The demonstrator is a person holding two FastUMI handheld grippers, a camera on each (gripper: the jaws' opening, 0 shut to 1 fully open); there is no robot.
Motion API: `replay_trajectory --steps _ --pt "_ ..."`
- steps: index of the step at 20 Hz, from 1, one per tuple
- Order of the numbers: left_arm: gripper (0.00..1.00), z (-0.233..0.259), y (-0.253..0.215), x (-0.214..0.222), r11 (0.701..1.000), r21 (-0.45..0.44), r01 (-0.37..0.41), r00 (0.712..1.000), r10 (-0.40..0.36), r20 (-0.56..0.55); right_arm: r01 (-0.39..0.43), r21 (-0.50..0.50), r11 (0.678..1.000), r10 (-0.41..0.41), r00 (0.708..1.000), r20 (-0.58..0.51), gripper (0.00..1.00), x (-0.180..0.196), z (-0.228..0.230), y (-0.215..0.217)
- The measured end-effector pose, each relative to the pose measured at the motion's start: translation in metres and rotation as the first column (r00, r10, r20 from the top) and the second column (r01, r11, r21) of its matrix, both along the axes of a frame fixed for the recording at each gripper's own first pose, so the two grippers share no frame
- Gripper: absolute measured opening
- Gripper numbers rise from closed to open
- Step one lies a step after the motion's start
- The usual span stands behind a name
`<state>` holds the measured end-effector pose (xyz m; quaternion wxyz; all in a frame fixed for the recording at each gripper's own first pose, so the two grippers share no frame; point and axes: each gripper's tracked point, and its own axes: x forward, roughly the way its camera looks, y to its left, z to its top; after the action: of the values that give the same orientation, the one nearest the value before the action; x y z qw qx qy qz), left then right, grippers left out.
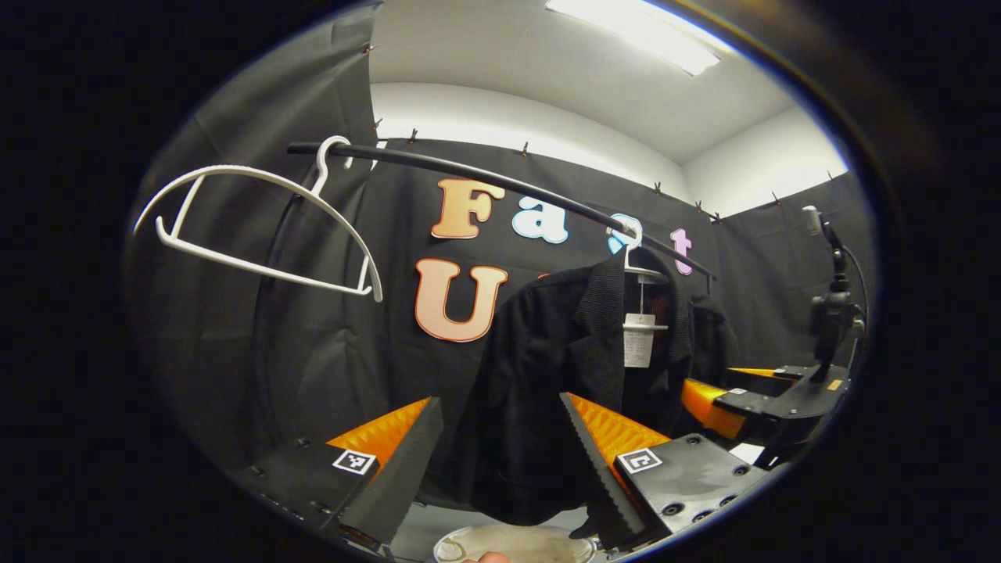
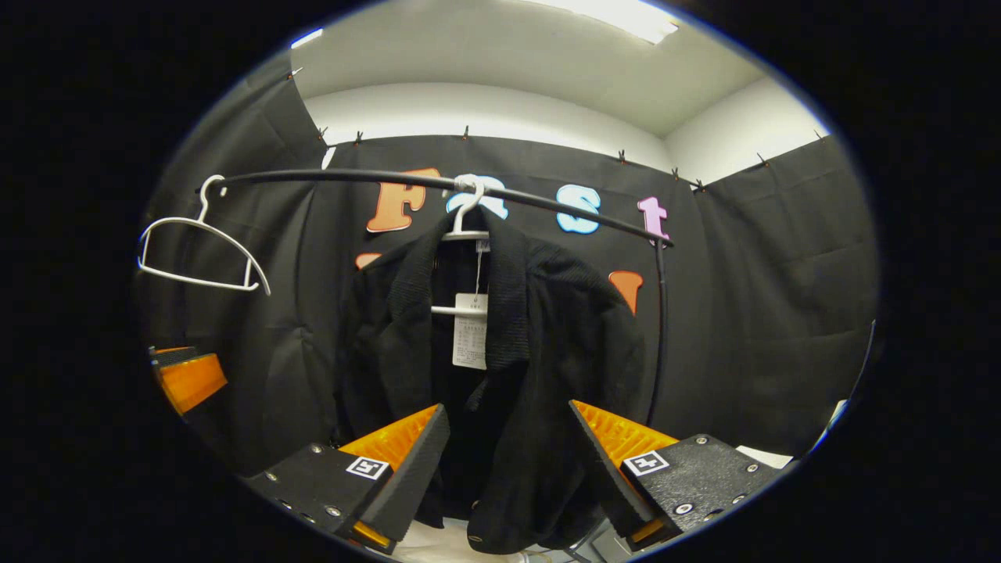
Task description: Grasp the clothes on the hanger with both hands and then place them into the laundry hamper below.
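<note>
Right now I'm holding both the left gripper [image 1: 500, 461] and right gripper [image 2: 508, 469] spread apart, gripping nothing. Beyond them the black jacket [image 2: 500, 375] is hanging on its white hanger [image 2: 467, 223] from the rail [image 2: 547, 199], its paper tag [image 2: 470, 331] too small to read, and an empty hanger [image 1: 258, 227] is hanging further left.

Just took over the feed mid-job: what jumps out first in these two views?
The black jacket hangs on a white hanger from the black rail, with a paper tag dangling at its open front. An empty white hanger hangs farther along the rail, toward its other end. Both grippers, left gripper and right gripper, are open and face the jacket's lower part.
</note>
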<state>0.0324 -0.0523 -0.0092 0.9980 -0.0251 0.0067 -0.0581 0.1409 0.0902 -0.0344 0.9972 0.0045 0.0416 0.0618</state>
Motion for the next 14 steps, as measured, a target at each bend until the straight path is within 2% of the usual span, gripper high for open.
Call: replay_trajectory --steps 1,2,6,10,11,12,13,14 --pt "1.0 0.0 0.002 -0.002 1.0 0.0 0.0 1.0 0.0 -0.003 0.009 0.0 1.0 -0.009 1.0 -0.014 0.93 0.012 -0.009 0.003" --pt "0.96 -0.002 0.003 -0.003 1.0 -0.001 -0.001 1.0 0.001 -0.006 0.024 -0.001 1.0 -0.024 0.999 -0.027 0.93 0.025 -0.018 0.006" --pt "0.96 -0.009 0.016 -0.011 1.0 0.005 0.011 1.0 -0.011 -0.028 0.095 -0.023 0.995 -0.096 0.993 -0.067 0.93 0.071 -0.053 0.011" --pt "0.96 -0.008 0.021 -0.013 0.998 0.025 0.055 0.998 -0.055 -0.022 0.175 -0.062 0.983 -0.178 0.983 -0.053 0.93 0.095 -0.06 -0.005" --pt "0.96 -0.008 0.018 -0.012 0.997 0.024 0.072 0.997 -0.072 -0.018 0.191 -0.071 0.979 -0.195 0.98 -0.048 0.89 0.095 -0.06 -0.01" --pt "0.96 -0.007 0.014 -0.009 0.996 0.018 0.091 0.996 -0.091 -0.015 0.207 -0.079 0.975 -0.211 0.977 -0.041 0.91 0.096 -0.059 -0.017" --pt "0.96 -0.006 0.01 -0.002 0.994 0.007 0.11 0.994 -0.11 -0.013 0.22 -0.085 0.972 -0.223 0.974 -0.03 0.74 0.095 -0.056 -0.024" --pt "0.96 -0.009 0.005 0.01 0.992 -0.006 0.129 0.991 -0.129 -0.018 0.239 -0.089 0.967 -0.241 0.97 -0.019 0.68 0.093 -0.052 -0.032"
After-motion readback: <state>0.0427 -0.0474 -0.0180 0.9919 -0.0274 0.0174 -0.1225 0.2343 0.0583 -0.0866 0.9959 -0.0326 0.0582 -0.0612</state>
